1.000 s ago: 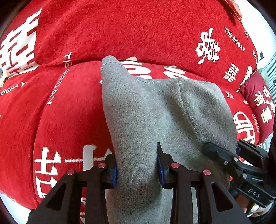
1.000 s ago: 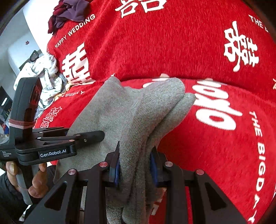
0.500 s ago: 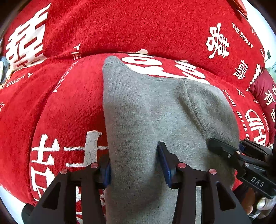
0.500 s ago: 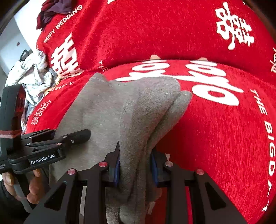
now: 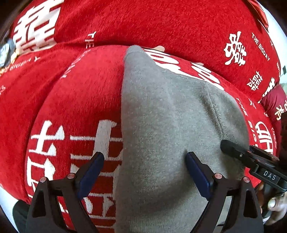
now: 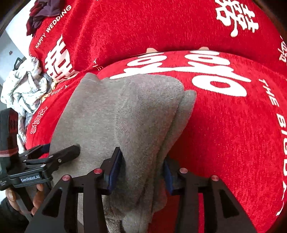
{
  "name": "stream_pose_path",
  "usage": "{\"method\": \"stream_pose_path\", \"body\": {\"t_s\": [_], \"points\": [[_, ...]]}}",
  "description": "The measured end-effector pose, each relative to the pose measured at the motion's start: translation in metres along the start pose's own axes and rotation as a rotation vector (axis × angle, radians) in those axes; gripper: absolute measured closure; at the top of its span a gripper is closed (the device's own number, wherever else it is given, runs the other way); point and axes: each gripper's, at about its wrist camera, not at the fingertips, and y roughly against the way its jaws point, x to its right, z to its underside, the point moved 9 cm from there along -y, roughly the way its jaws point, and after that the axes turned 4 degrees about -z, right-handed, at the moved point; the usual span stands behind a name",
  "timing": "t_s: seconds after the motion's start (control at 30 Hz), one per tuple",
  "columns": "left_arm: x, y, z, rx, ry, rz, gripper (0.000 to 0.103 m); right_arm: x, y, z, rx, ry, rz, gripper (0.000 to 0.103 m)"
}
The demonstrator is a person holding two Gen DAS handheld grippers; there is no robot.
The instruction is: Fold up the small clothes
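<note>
A folded grey knit garment point(image 5: 161, 125) lies on the red patterned sofa cover point(image 5: 71, 107). My left gripper point(image 5: 145, 170) is open, its fingers spread wide over the garment's near left edge, the left pad over red cover. My right gripper point(image 6: 141, 168) is shut on the garment's point(image 6: 125, 116) right folded edge, several grey layers pinched between its blue pads. Each gripper shows in the other's view: the right one at the garment's right side point(image 5: 251, 159), the left one at its left side point(image 6: 44, 161).
The red cover with white characters spans seat and backrest point(image 6: 161, 26). A heap of pale crumpled clothes point(image 6: 23, 89) lies at the far left, dark clothes point(image 6: 43, 12) above it. A dark red cushion point(image 5: 274, 102) sits at the right.
My left gripper has opened and let go of the grey garment, which now rests lower on the seat. My right gripper stays shut on it.
</note>
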Motion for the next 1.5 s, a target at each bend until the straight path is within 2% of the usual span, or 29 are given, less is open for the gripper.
{"method": "stream_pose_path", "body": {"t_s": [0.1, 0.2, 0.27, 0.33, 0.4, 0.43, 0.5, 0.6, 0.63, 0.67, 0.7, 0.73, 0.8, 0.9, 0.97, 1.07, 1.23, 1.33, 1.47, 1.5], "points": [[-0.006, 0.008, -0.001, -0.008, 0.009, 0.001, 0.01, 0.007, 0.005, 0.0, -0.02, -0.04, 0.004, 0.042], [-0.02, 0.026, -0.005, 0.018, 0.025, -0.017, 0.01, 0.02, 0.023, -0.002, 0.017, -0.086, 0.037, 0.04], [-0.03, 0.037, -0.007, 0.037, 0.04, -0.028, 0.01, 0.016, 0.041, -0.003, 0.055, -0.069, 0.048, 0.04], [-0.035, 0.044, -0.007, 0.049, 0.039, -0.042, 0.01, -0.002, 0.055, -0.001, 0.083, 0.028, 0.048, 0.04], [-0.036, 0.047, -0.004, 0.056, -0.001, -0.09, 0.01, -0.037, 0.063, 0.007, 0.085, 0.18, 0.012, 0.04], [-0.036, 0.048, -0.001, 0.065, -0.032, -0.134, 0.01, -0.057, 0.065, 0.015, 0.076, 0.271, -0.011, 0.04], [-0.033, 0.051, 0.003, 0.079, -0.062, -0.14, 0.01, -0.091, 0.062, 0.038, 0.042, 0.435, -0.031, 0.038], [-0.036, 0.043, 0.009, 0.069, -0.082, -0.164, 0.01, -0.107, 0.04, 0.068, -0.028, 0.545, -0.018, 0.038], [-0.042, 0.036, 0.011, 0.052, -0.08, -0.185, 0.01, -0.102, 0.031, 0.073, -0.054, 0.541, 0.007, 0.038], [-0.045, 0.03, 0.012, 0.038, -0.071, -0.185, 0.002, -0.09, 0.018, 0.079, -0.09, 0.518, 0.054, 0.038], [-0.048, 0.026, 0.012, 0.033, -0.052, -0.18, 0.0, -0.078, 0.008, 0.082, -0.12, 0.493, 0.091, 0.038], [-0.05, 0.023, 0.013, 0.026, -0.034, -0.16, 0.0, -0.069, 0.002, 0.085, -0.132, 0.463, 0.087, 0.038], [-0.05, 0.022, 0.012, 0.025, -0.03, -0.15, 0.0, -0.068, 0.009, 0.082, -0.097, 0.419, 0.026, 0.038], [-0.046, 0.03, 0.008, 0.037, -0.036, -0.157, 0.0, -0.07, 0.019, 0.078, -0.092, 0.396, 0.007, 0.037], [-0.04, 0.036, 0.0, 0.06, -0.044, -0.149, 0.0, -0.073, 0.03, 0.068, -0.054, 0.372, -0.013, 0.037], [-0.038, 0.02, -0.009, 0.026, -0.092, -0.233, 0.0, -0.074, 0.034, 0.056, -0.02, 0.347, 0.001, 0.037], [-0.035, -0.001, -0.02, -0.015, -0.063, -0.186, 0.0, -0.072, 0.024, 0.052, -0.043, 0.339, 0.04, 0.038], [-0.033, -0.007, -0.022, -0.02, -0.085, -0.174, 0.0, -0.07, 0.015, 0.06, -0.061, 0.373, 0.076, 0.038], [-0.035, -0.002, -0.025, -0.058, -0.034, -0.137, 0.0, -0.074, 0.019, 0.059, -0.065, 0.4, 0.099, 0.037], [-0.035, 0.003, -0.031, -0.04, -0.02, -0.128, 0.0, -0.076, 0.023, 0.055, -0.053, 0.391, 0.085, 0.037]]}}
